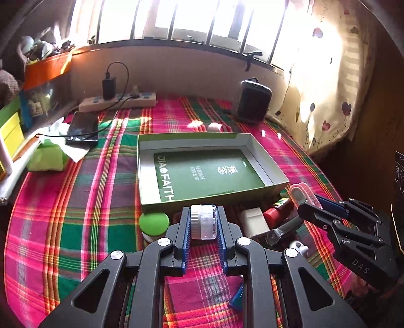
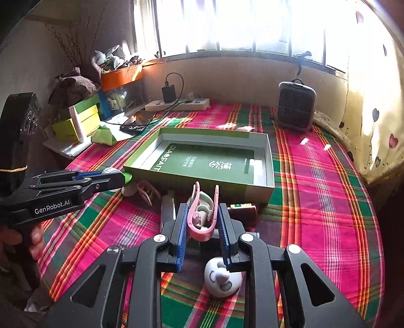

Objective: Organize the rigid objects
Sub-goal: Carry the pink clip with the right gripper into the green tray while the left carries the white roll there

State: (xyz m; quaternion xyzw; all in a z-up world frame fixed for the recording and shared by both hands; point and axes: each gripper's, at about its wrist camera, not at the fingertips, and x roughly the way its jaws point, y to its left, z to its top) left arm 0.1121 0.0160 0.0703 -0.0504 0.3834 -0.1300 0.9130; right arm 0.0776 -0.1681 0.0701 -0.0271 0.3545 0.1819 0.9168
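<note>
Left gripper (image 1: 203,222) clamped on a clear ribbed-cap jar (image 1: 203,221), lifted just before the near wall of the open green box (image 1: 149,199) on the plaid table (image 1: 75,201); right gripper (image 2: 202,219) pinching a pink clip (image 2: 202,222) above a white egg-shaped toy (image 2: 222,280)

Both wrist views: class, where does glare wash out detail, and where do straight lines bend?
Left wrist view: the window is blown out white, and the green box edges bow. Right wrist view: the window glares too, and the plaid cloth stripes curve outward.
</note>
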